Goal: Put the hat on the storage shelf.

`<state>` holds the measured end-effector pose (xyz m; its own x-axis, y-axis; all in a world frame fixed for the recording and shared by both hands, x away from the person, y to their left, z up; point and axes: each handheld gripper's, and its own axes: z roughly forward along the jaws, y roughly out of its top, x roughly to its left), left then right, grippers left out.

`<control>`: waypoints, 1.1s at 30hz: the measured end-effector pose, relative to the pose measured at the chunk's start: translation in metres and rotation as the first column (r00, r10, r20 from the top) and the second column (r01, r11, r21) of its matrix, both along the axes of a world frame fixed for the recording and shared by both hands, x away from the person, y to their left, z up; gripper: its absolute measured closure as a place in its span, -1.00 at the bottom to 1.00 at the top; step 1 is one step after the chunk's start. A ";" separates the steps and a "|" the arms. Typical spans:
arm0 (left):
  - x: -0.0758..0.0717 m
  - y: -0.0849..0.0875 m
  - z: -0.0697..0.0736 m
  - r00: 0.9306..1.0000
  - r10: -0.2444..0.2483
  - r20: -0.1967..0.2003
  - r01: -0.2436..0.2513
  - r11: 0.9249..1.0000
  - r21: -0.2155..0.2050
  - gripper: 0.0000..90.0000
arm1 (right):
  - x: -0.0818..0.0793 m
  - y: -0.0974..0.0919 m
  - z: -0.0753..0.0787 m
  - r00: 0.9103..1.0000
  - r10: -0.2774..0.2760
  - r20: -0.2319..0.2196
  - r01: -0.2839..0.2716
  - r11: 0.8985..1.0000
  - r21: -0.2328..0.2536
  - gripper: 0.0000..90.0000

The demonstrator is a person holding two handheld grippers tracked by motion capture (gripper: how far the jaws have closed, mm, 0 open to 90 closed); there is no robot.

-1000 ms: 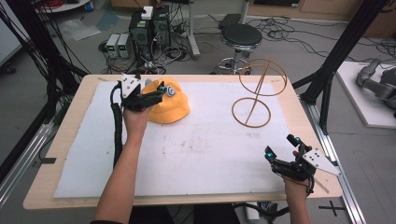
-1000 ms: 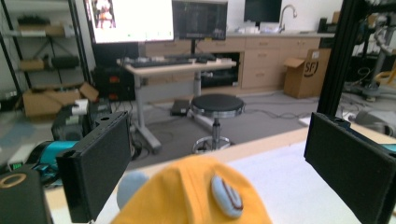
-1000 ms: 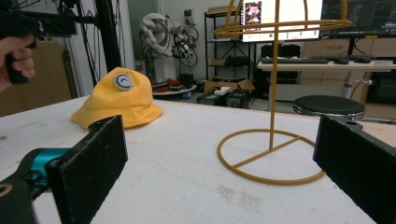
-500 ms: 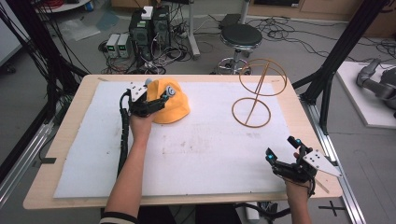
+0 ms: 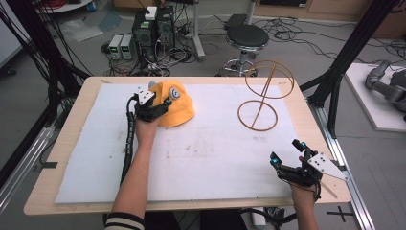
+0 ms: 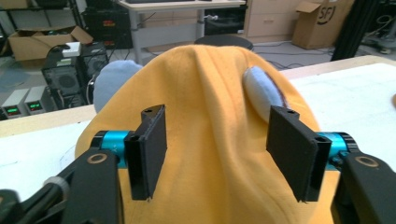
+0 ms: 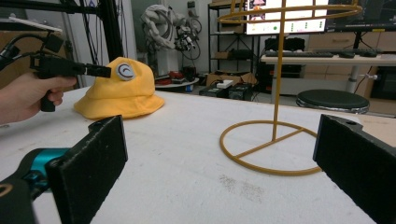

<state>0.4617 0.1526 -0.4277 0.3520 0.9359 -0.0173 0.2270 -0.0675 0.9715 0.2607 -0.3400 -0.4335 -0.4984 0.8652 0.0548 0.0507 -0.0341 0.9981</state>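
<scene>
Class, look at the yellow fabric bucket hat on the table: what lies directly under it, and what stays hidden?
The yellow fabric bucket hat rests brim-down on the white sheet covering the wooden table. Its crown and brim cover whatever may be inside, so that cannot be seen.

The white mat (image 5: 206, 158) lies bare across the table's middle and near side, giving wide passage between both hands. At one o'clock the wire stand (image 5: 261, 96) rises tall, blocking that corner. At eleven o'clock the yellow hat (image 5: 179, 108) takes up the spot, with free mat just beside it.
</scene>
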 end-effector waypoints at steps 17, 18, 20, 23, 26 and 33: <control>0.003 -0.001 -0.008 0.998 -0.030 -0.053 0.028 0.999 -0.040 0.82 | 0.001 0.005 0.000 1.000 0.011 -0.008 -0.011 1.000 -0.006 -0.94; 0.003 0.000 -0.007 0.998 -0.027 -0.051 0.025 0.999 -0.036 0.91 | 0.001 0.005 0.000 1.000 0.010 -0.006 -0.010 1.000 -0.008 -0.94; 0.002 0.001 -0.006 0.998 -0.030 -0.049 0.028 0.999 -0.042 0.95 | 0.001 0.005 0.000 1.000 0.012 -0.009 -0.012 1.000 -0.006 -0.94; 0.002 0.002 -0.005 0.998 -0.044 -0.043 0.042 0.998 -0.047 0.96 | 0.002 0.006 0.000 1.000 0.013 -0.009 -0.013 1.000 -0.010 -0.94; -0.001 0.002 -0.001 0.998 -0.062 -0.021 0.061 0.997 -0.052 0.96 | 0.002 0.006 0.000 1.000 0.014 -0.011 -0.015 1.000 -0.011 -0.94; -0.014 0.001 0.023 0.990 -0.089 0.110 0.100 0.990 -0.096 0.96 | 0.001 0.007 0.000 1.000 0.015 -0.012 -0.015 1.000 -0.009 -0.94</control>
